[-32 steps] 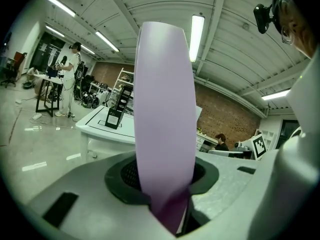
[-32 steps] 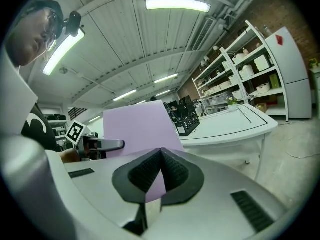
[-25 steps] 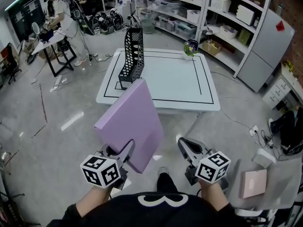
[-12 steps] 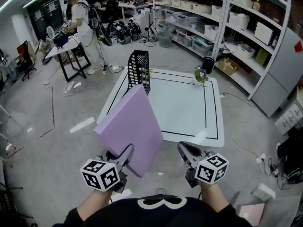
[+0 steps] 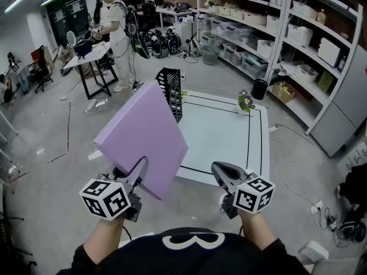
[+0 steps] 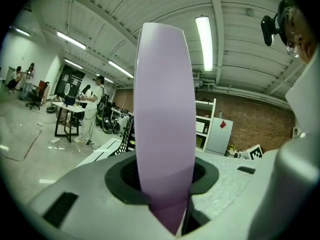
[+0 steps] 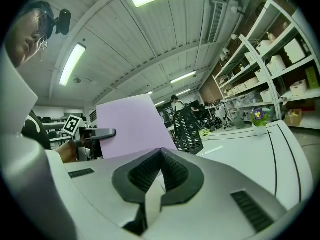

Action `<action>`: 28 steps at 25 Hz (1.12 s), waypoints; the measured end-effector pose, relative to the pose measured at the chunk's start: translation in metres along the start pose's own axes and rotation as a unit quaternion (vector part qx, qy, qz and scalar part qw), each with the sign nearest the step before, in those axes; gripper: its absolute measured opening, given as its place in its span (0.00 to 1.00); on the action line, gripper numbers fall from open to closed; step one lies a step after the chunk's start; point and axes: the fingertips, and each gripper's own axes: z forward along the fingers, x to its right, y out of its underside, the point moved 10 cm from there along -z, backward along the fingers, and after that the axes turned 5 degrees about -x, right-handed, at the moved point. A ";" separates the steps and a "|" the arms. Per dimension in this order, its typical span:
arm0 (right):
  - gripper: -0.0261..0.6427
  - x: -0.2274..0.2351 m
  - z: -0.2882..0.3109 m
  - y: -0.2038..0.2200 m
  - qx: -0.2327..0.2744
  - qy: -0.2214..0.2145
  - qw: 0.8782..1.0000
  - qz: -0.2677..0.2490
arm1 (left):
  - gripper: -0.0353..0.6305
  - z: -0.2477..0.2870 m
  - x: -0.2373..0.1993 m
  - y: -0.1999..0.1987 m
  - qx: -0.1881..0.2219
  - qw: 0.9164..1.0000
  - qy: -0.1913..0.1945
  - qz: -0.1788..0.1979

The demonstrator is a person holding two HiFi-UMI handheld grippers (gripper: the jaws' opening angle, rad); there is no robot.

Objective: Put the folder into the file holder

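Note:
A thick lilac folder (image 5: 143,136) is held up in the air, tilted, by its near lower corner in my left gripper (image 5: 133,179), whose jaws are shut on it. In the left gripper view the folder (image 6: 165,124) stands edge-on between the jaws. A black perforated file holder (image 5: 171,91) stands upright at the far left corner of the white table (image 5: 223,136); it also shows in the right gripper view (image 7: 186,124). My right gripper (image 5: 221,173) hangs to the right of the folder, shut, with nothing in it.
A small pot of purple flowers (image 5: 246,102) stands at the table's far right corner. Shelving with storage boxes (image 5: 269,33) lines the right wall. A person (image 5: 117,33) stands at a black-legged work table (image 5: 86,56) far left. Cables lie on the floor.
The folder has risen and swung to the left with my left gripper. The view has lifted, so the table and file holder sit lower and farther right in the frame.

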 end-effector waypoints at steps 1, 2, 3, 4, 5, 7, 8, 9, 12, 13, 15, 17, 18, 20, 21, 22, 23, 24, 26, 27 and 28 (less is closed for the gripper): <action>0.05 0.003 0.001 -0.002 -0.001 -0.003 1.000 -0.002 | 0.27 0.001 -0.001 -0.005 0.005 1.000 -0.005 0.003; 0.05 0.005 0.003 -0.004 -0.001 -0.005 1.000 -0.005 | 0.27 0.003 -0.002 -0.011 0.010 1.000 -0.009 0.007; 0.05 0.007 0.004 -0.006 -0.002 -0.007 1.000 -0.007 | 0.27 0.004 -0.003 -0.016 0.015 1.000 -0.014 0.011; 0.05 0.009 0.005 -0.007 -0.004 -0.008 1.000 -0.009 | 0.27 0.004 -0.005 -0.022 0.019 1.000 -0.018 0.015; 0.05 0.011 0.006 -0.008 -0.005 -0.007 1.000 -0.010 | 0.27 0.005 -0.006 -0.027 0.023 0.999 -0.022 0.020; 0.05 0.015 0.008 -0.008 -0.011 -0.005 1.000 -0.010 | 0.27 0.006 -0.009 -0.037 0.029 0.999 -0.028 0.029; 0.05 0.017 0.010 -0.007 -0.014 -0.004 1.000 -0.010 | 0.27 0.007 -0.011 -0.042 0.032 0.998 -0.030 0.034; 0.05 0.019 0.011 -0.006 -0.017 -0.002 1.000 -0.009 | 0.27 0.008 -0.013 -0.046 0.035 0.998 -0.033 0.038; 0.05 0.025 0.019 -0.005 -0.024 0.003 1.000 -0.004 | 0.27 0.013 -0.025 -0.060 0.039 0.997 -0.038 0.046; 0.05 0.027 0.023 -0.006 -0.027 0.004 1.000 -0.002 | 0.27 0.016 -0.029 -0.065 0.040 0.997 -0.038 0.047; 0.05 0.030 0.032 -0.007 -0.032 0.006 0.999 0.002 | 0.27 0.023 -0.038 -0.075 0.041 0.997 -0.037 0.049; 0.05 0.034 0.043 -0.009 -0.039 0.007 0.999 0.008 | 0.27 0.031 -0.046 -0.087 0.040 0.997 -0.036 0.051; 0.05 0.037 0.048 -0.010 -0.042 0.007 0.999 0.011 | 0.27 0.035 -0.049 -0.092 0.038 0.997 -0.036 0.053; 0.05 0.042 0.061 -0.013 -0.049 0.006 0.999 0.018 | 0.27 0.045 -0.055 -0.102 0.034 0.997 -0.035 0.057; 0.05 0.045 0.068 -0.014 -0.052 0.005 0.998 0.022 | 0.27 0.050 -0.059 -0.106 0.031 0.997 -0.034 0.060; 0.05 0.047 0.075 -0.017 -0.054 0.004 0.998 0.023 | 0.27 0.056 -0.063 -0.110 0.028 0.997 -0.033 0.063; 0.05 0.049 0.081 -0.019 -0.055 0.003 0.998 0.023 | 0.27 0.061 -0.068 -0.114 0.026 0.997 -0.033 0.067; 0.05 0.051 0.088 -0.023 -0.055 0.002 0.998 0.021 | 0.27 0.066 -0.072 -0.117 0.024 0.997 -0.035 0.070; 0.05 0.055 0.099 -0.030 -0.054 0.004 0.998 0.017 | 0.27 0.074 -0.080 -0.124 0.022 0.996 -0.038 0.073; 0.05 0.058 0.104 -0.032 -0.054 0.006 0.998 0.017 | 0.27 0.078 -0.084 -0.127 0.022 0.996 -0.039 0.074; 0.05 0.060 0.108 -0.034 -0.053 0.008 0.998 0.018 | 0.27 0.081 -0.088 -0.130 0.021 0.996 -0.038 0.074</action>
